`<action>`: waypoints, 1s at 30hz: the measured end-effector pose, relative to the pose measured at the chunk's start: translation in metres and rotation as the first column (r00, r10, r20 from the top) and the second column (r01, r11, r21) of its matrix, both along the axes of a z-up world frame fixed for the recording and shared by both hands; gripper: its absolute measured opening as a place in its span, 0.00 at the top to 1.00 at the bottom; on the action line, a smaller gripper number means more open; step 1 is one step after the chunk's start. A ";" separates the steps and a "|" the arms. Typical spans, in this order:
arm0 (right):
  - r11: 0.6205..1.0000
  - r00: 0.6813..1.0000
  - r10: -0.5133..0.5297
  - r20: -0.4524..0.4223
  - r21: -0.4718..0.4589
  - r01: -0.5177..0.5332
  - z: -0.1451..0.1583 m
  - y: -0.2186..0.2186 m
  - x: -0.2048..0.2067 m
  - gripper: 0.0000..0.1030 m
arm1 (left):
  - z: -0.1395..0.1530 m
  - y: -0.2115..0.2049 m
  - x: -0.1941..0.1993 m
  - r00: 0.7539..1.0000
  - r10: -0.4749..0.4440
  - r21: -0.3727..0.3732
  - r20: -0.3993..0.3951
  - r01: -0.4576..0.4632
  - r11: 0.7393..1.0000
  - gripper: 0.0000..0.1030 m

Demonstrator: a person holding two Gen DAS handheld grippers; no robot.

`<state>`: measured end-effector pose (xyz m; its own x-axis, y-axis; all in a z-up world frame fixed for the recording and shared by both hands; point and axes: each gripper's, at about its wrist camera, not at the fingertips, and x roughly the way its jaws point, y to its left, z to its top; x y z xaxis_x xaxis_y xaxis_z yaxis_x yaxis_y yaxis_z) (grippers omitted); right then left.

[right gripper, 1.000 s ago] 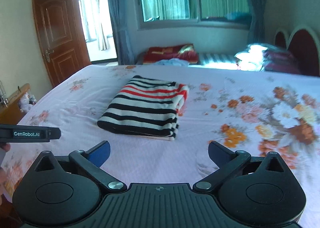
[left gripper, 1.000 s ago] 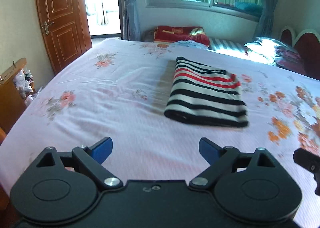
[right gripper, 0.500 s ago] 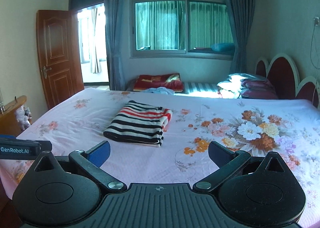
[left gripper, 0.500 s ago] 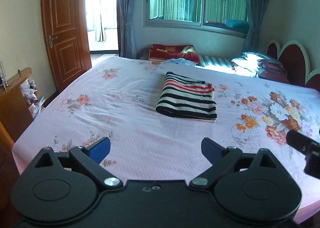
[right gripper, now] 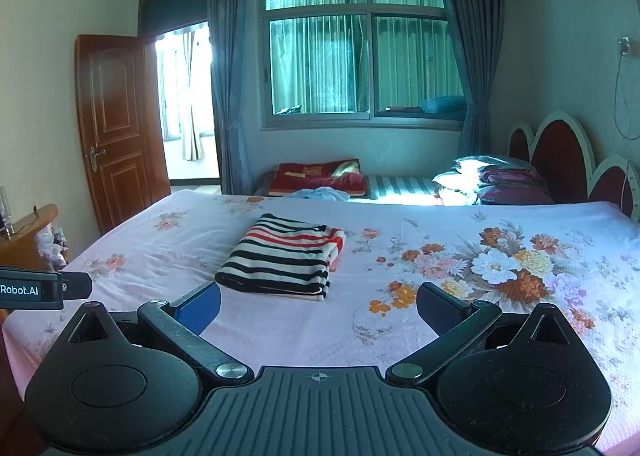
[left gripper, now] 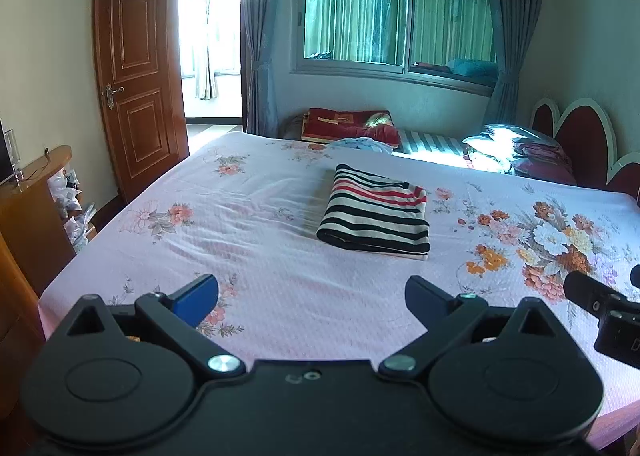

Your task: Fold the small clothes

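Note:
A black, white and red striped garment (left gripper: 376, 212) lies folded into a neat rectangle on the pink floral bed (left gripper: 260, 240); it also shows in the right wrist view (right gripper: 284, 258). My left gripper (left gripper: 312, 296) is open and empty, held back over the bed's near edge, well short of the garment. My right gripper (right gripper: 318, 306) is open and empty, also near the front edge, with the garment ahead and slightly left. Each gripper's body shows at the edge of the other's view.
Pillows (right gripper: 492, 178) and a red headboard (right gripper: 560, 152) are at the right. A red blanket (right gripper: 316, 176) lies beyond the bed under the window. A wooden door (left gripper: 136, 104) and a wooden cabinet (left gripper: 28, 216) stand at the left.
Both grippers have pulled back and risen from the folded garment, which now looks smaller and farther away. The garment itself has not moved.

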<state>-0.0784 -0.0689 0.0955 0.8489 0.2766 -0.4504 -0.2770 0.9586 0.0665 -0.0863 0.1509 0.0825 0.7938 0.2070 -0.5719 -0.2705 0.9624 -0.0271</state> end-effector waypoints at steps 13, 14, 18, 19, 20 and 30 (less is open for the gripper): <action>1.000 1.000 0.004 0.012 -0.006 -0.004 0.002 0.000 -0.003 0.00 | 0.001 0.001 -0.002 1.000 -0.003 0.016 0.006 0.003 1.000 0.03; 1.000 1.000 0.005 0.011 -0.006 -0.005 0.002 0.000 -0.003 0.00 | 0.001 0.001 -0.002 1.000 -0.003 0.015 0.005 0.003 1.000 0.03; 1.000 1.000 0.011 0.009 -0.005 -0.011 0.002 0.001 -0.004 0.00 | 0.001 0.000 -0.002 1.000 -0.001 0.014 0.006 0.001 1.000 0.03; 1.000 1.000 0.013 0.011 -0.006 -0.012 0.002 0.001 -0.004 0.00 | 0.001 0.000 -0.002 1.000 -0.001 0.014 0.006 0.001 1.000 0.03; 1.000 1.000 0.014 0.013 -0.006 -0.014 0.003 0.001 -0.004 0.00 | 0.001 0.000 -0.002 1.000 -0.002 0.014 0.005 0.002 1.000 0.03; 1.000 1.000 0.019 0.009 -0.007 -0.018 0.003 0.000 -0.002 0.00 | 0.001 0.003 -0.002 1.000 -0.003 0.009 0.001 0.003 1.000 0.03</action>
<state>-0.0805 -0.0688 0.0982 0.8478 0.2892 -0.4444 -0.2953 0.9537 0.0574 -0.0886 0.1541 0.0832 0.7949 0.2100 -0.5692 -0.2679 0.9633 -0.0188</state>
